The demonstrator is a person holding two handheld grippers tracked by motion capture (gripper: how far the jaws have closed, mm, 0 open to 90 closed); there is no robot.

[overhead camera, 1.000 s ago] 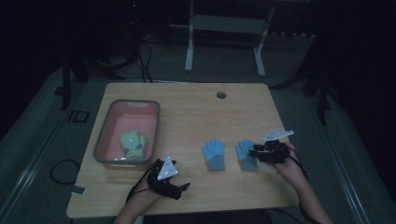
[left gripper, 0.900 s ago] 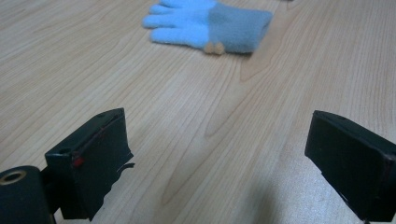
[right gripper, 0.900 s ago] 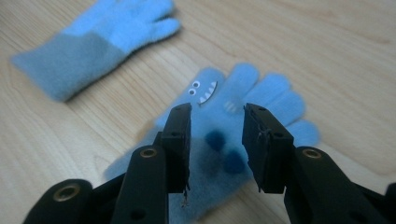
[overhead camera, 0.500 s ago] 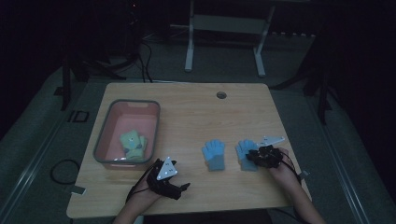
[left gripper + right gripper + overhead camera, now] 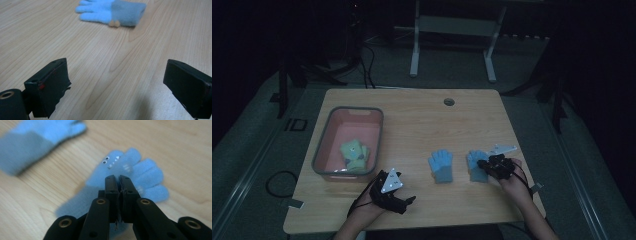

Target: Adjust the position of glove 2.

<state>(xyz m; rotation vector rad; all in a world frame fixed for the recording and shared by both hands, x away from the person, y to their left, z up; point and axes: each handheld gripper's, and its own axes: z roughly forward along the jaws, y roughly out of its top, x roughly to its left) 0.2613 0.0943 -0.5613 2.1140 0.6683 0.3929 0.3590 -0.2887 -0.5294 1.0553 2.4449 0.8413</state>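
While pinching the blue glove [image 5: 130,172], right hand-held gripper [image 5: 117,178], left hand-held gripper [image 5: 117,82] spread.

"ID" on the floor [image 5: 295,124] marking

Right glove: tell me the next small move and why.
Probably lift it. The right tool has just closed, jaws together over the right glove, seemingly pinching its fabric while it lies flat on the table. The bin holds greenish gloves.

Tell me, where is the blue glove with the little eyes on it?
In the high view the blue glove with eyes lies right of centre near the table's front edge, beside its twin glove, under the right gripper.
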